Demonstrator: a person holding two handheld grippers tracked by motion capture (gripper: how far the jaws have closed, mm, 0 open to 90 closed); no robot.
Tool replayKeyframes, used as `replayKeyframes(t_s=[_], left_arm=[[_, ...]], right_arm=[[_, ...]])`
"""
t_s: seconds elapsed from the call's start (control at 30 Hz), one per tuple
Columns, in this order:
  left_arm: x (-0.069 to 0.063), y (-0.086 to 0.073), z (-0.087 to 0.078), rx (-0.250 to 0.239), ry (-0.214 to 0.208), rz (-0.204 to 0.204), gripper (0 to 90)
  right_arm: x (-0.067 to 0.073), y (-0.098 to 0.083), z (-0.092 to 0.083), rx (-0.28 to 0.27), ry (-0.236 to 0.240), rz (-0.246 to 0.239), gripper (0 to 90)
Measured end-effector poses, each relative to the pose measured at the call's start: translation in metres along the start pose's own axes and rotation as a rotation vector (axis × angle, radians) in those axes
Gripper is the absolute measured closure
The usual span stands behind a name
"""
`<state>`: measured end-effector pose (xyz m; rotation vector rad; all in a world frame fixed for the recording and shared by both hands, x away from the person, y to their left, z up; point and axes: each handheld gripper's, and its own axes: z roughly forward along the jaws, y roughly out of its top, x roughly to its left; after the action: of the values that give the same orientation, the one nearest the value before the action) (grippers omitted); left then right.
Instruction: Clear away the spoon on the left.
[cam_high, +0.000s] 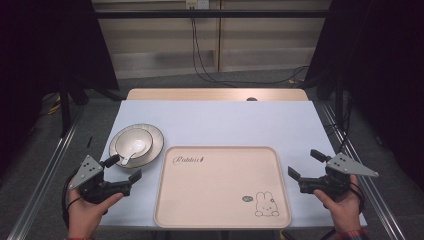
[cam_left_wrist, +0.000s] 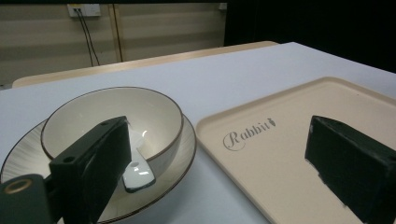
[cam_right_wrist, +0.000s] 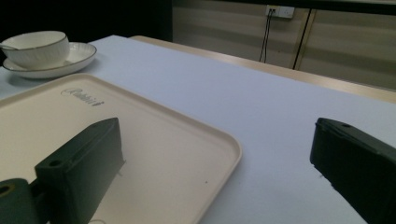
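Note:
A cream tray (cam_high: 222, 212) with a rabbit drawing lies at the table's front centre. To its left stands a cream bowl (cam_high: 133, 142) on a plate (cam_high: 155, 137), with a white spoon (cam_high: 126, 159) resting in the bowl. My left gripper (cam_high: 123, 168) hovers open just in front of the plate, nothing between its jaws. In the left gripper view the bowl (cam_left_wrist: 154, 109), the spoon handle (cam_left_wrist: 139, 175) and the tray (cam_left_wrist: 289, 135) lie ahead of the jaws. My right gripper (cam_high: 305, 164) is open beside the tray's right edge, empty. The right gripper view shows the tray (cam_right_wrist: 187, 140) and the far bowl (cam_right_wrist: 37, 46).
The white table top (cam_high: 225, 120) has a wooden strip along its far edge. Metal rails run down both sides of the table. Cables hang on the wall behind. Dark curtains stand left and right.

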<state>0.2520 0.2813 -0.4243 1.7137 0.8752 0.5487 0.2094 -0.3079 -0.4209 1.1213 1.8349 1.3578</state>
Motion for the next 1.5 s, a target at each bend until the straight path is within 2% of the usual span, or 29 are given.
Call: replayKeyframes(t_s=[0.2, 0.23, 0.37, 0.47, 0.5, 0.53, 0.57, 0.6, 0.77, 0.9, 0.97, 1.1, 1.17, 1.23, 1.5], left_arm=[[0.005, -0.003, 0.003, 0.026, 0.033, -0.005, 7.5], [0.005, -0.005, 0.003, 0.028, 0.047, -0.017, 7.7], [0.008, -0.008, 0.002, 0.052, 0.074, -0.011, 8.6], [0.012, -0.012, 0.000, 0.045, 0.115, -0.036, 9.9], [0.013, -0.013, -0.001, 0.052, 0.120, -0.036, 11.0], [0.014, -0.014, -0.002, 0.054, 0.145, -0.044, 12.7], [0.014, -0.014, -0.002, 0.054, 0.145, -0.044, 13.7], [0.017, -0.016, -0.003, 0.067, 0.169, -0.035, 15.4], [0.020, -0.019, -0.002, 0.063, 0.207, -0.052, 25.5], [0.020, -0.020, 0.004, 0.075, 0.207, -0.038, 39.9], [0.021, -0.021, 0.007, 0.087, 0.215, -0.033, 43.8], [0.021, -0.023, 0.010, 0.101, 0.240, -0.051, 48.6], [0.021, -0.022, 0.011, 0.092, 0.220, -0.055, 50.0], [0.019, -0.022, 0.014, 0.096, 0.235, -0.076, 51.4], [0.021, -0.017, 0.017, 0.066, 0.233, -0.109, 65.3]], right_arm=[[0.000, -0.006, 0.002, 0.015, -0.002, 0.001, 1.4], [0.001, -0.006, 0.003, 0.017, -0.001, -0.001, 1.4], [0.003, -0.008, 0.006, 0.026, -0.001, -0.013, 1.4], [0.005, -0.010, 0.009, 0.034, 0.008, -0.015, 1.4], [0.005, -0.010, 0.010, 0.034, 0.013, -0.017, 1.4], [0.006, -0.011, 0.010, 0.036, 0.009, -0.013, 1.5], [0.006, -0.010, 0.011, 0.036, 0.014, -0.018, 1.5], [0.007, -0.010, 0.011, 0.035, 0.021, -0.019, 1.6], [0.013, -0.008, 0.014, 0.031, 0.025, -0.038, 1.5], [0.014, -0.009, 0.015, 0.038, 0.027, -0.056, 1.7], [0.014, -0.009, 0.015, 0.039, 0.029, -0.049, 1.6], [0.014, -0.010, 0.013, 0.036, 0.029, -0.046, 1.7], [0.013, -0.011, 0.012, 0.035, 0.030, -0.040, 2.1], [0.012, -0.012, 0.011, 0.039, 0.024, -0.032, 2.1], [0.009, -0.014, 0.004, 0.037, 0.015, -0.016, 2.4]])
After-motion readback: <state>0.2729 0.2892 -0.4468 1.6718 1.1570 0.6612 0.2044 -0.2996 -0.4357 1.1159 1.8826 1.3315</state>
